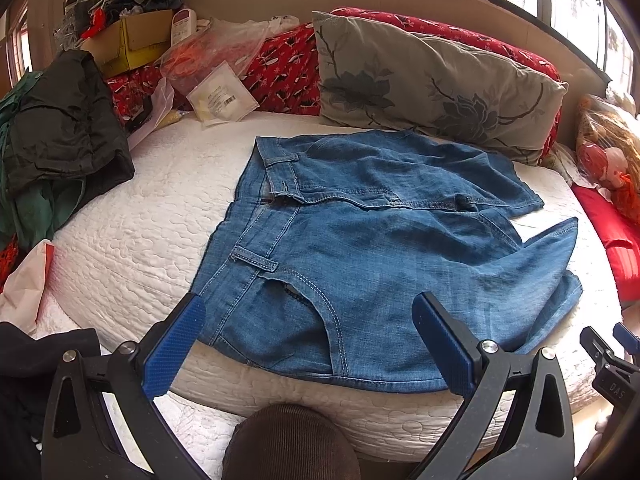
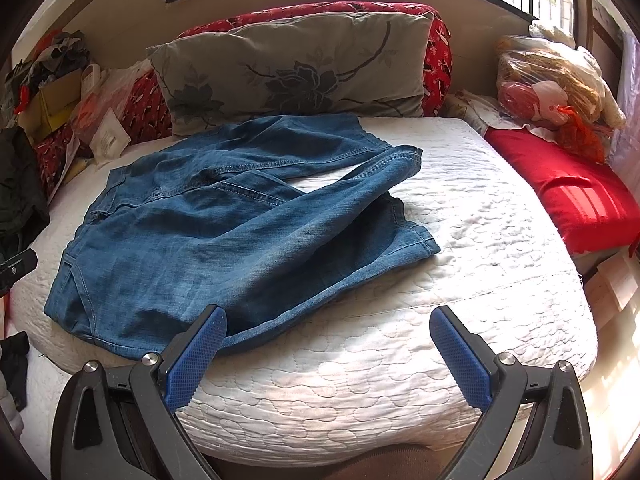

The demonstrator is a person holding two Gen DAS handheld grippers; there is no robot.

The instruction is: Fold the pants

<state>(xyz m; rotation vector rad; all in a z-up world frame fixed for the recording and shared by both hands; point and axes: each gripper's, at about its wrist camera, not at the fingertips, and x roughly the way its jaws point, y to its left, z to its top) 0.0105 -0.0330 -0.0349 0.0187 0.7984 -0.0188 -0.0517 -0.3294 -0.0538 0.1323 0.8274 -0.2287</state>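
Note:
Blue denim pants (image 1: 360,248) lie on a white quilted bed (image 1: 132,216), waistband to the left, legs folded back over themselves toward the right. In the right wrist view the pants (image 2: 224,232) fill the left half of the bed (image 2: 460,280). My left gripper (image 1: 310,312) is open and empty, hovering over the near waist and pocket area. My right gripper (image 2: 328,320) is open and empty, above the bed's near edge, its left finger (image 2: 200,348) over the pants' near hem. The right gripper also shows at the right edge of the left wrist view (image 1: 612,356).
A grey floral pillow (image 1: 432,84) and red patterned cushions (image 1: 284,68) line the headboard. Dark clothes (image 1: 60,128), a cardboard box (image 1: 132,40) and plastic bags (image 1: 208,60) crowd the left. A red pillow (image 2: 568,196) and bagged items (image 2: 552,84) sit at the right.

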